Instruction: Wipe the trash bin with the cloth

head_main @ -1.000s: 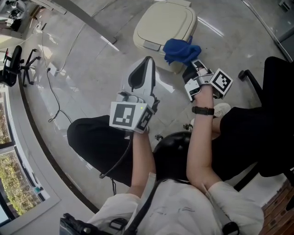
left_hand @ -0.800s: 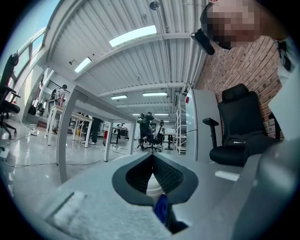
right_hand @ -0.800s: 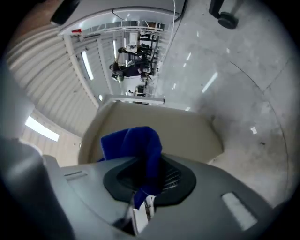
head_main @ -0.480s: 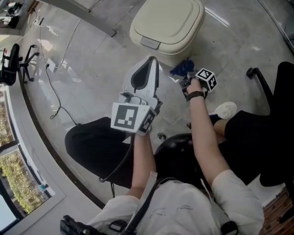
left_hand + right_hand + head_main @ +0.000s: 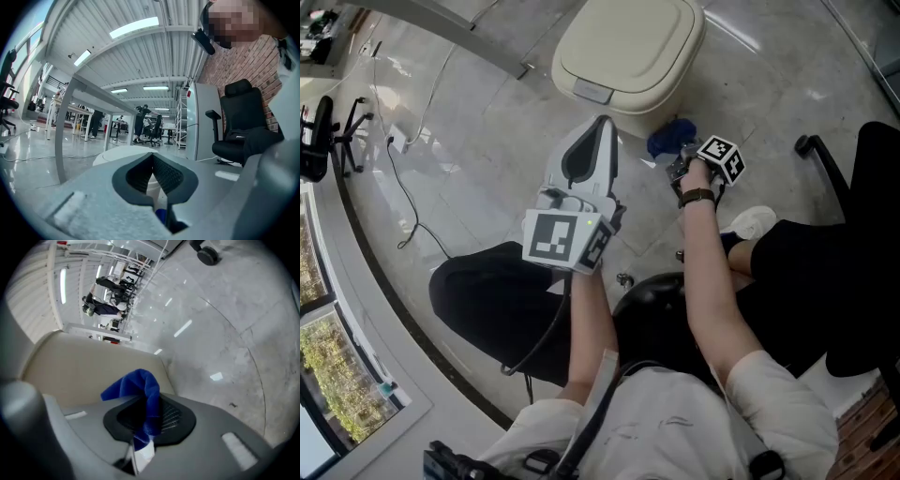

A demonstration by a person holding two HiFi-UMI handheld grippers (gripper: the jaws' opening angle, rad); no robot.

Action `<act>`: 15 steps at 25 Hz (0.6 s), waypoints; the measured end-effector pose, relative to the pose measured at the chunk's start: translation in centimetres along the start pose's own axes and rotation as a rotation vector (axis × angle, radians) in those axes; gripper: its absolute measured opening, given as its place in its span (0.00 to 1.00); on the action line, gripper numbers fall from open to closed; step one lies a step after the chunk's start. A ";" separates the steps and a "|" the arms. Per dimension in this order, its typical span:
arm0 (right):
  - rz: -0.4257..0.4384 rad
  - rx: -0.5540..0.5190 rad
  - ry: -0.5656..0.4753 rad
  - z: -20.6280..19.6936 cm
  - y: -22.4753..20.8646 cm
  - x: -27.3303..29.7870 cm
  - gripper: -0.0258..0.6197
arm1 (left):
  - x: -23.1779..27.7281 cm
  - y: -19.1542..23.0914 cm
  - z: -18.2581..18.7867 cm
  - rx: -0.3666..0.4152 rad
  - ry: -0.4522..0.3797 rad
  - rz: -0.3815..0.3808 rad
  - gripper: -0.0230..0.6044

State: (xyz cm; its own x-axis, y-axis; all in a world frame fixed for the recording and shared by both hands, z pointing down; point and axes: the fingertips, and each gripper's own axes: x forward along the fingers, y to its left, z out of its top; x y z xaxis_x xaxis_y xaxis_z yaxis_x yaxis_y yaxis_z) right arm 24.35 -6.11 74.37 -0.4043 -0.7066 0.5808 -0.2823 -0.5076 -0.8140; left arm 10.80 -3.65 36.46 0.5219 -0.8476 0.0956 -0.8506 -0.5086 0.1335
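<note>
The right gripper (image 5: 679,159) has been carrying the blue cloth (image 5: 667,139) down from the lid's near corner, where it was a second ago, to low on the side of the cream trash bin (image 5: 628,47), close to the pale floor (image 5: 487,150). Its jaws are pinching shut on the cloth; in the right gripper view a fold of the cloth (image 5: 143,390) is sticking up out of the right gripper (image 5: 146,420) and leaning toward the bin's wall (image 5: 70,371), which is filling the left of that view. Whether the cloth is actually pressing on the wall I cannot tell.

The left gripper (image 5: 602,127) is hanging in the air in front of the bin, not touching it, its jaws meeting with nothing between them (the left gripper view shows the left gripper (image 5: 153,171) closed, the bin's rounded top (image 5: 119,152) beyond). The person is sitting just behind both, a black wristband (image 5: 697,197) showing on the right arm and a white shoe (image 5: 752,222) resting on the floor beside a black office chair (image 5: 862,187).
</note>
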 end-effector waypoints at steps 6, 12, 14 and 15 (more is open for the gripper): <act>0.291 -0.137 -0.199 3.6 11.5 -9.0 0.11 | -1.0 -1.6 1.7 -0.029 -0.042 -0.006 0.04; 0.611 -0.202 -0.236 2.8 23.3 -18.4 0.10 | -1.8 -2.8 3.0 -0.012 -0.057 -0.024 0.04; 0.754 -0.235 -0.186 1.7 27.1 -20.6 0.11 | -2.0 -2.8 3.2 -0.012 -0.057 -0.025 0.04; 0.847 -0.227 -0.157 1.1 28.9 -21.6 0.11 | -2.0 -2.7 3.3 -0.013 -0.060 -0.025 0.04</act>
State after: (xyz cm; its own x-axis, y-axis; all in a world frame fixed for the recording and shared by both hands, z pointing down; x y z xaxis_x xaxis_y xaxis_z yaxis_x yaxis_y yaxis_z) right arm 25.87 -6.05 38.35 -0.4367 -0.8682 -0.2356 -0.1148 0.3135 -0.9426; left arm 11.87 -1.09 32.61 0.5377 -0.8425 0.0329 -0.8362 -0.5280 0.1482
